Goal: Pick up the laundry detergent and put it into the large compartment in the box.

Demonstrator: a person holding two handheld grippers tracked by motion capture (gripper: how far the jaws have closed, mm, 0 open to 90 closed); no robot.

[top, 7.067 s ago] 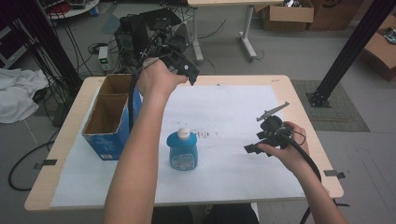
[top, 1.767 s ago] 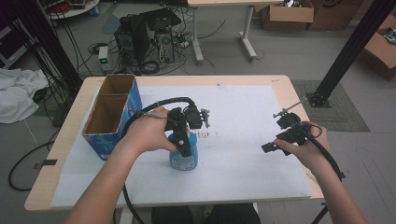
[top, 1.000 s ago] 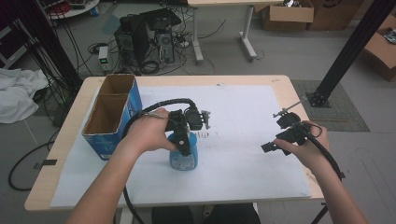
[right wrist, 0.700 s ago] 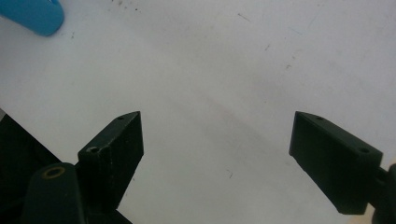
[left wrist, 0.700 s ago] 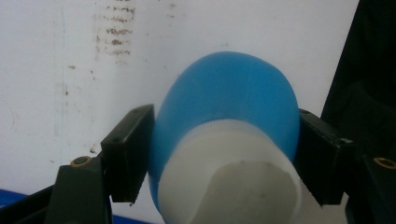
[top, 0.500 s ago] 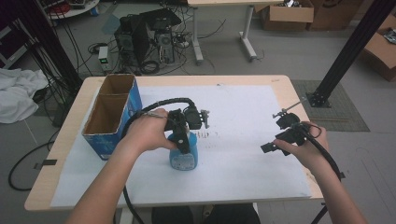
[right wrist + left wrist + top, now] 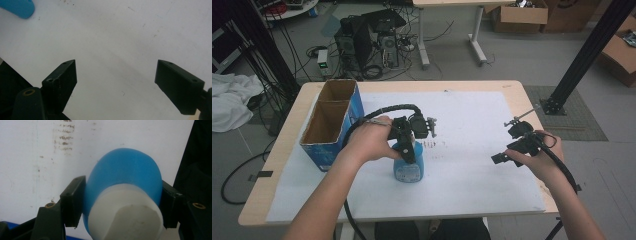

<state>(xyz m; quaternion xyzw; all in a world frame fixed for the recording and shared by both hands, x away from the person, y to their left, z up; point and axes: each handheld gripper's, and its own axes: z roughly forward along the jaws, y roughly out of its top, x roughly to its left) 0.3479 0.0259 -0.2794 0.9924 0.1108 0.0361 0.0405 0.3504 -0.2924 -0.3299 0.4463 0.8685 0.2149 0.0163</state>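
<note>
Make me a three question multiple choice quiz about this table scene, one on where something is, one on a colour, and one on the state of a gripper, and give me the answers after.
1. Where does the cardboard box stand?
A. at the table's left side
B. at the table's right edge
C. on the floor

2. What colour is the cap of the blue bottle?
A. red
B. white
C. black

3. How is the left gripper?
A. wide open above the table
B. lying flat on the table
C. closed on the bottle

Answers:
1. A, the high view shows the box left of the bottle, on the table.
2. B, the left gripper view shows a white cap on the blue body.
3. C, the jaws have just been closing and the pads press both sides of the bottle below the cap.
</note>
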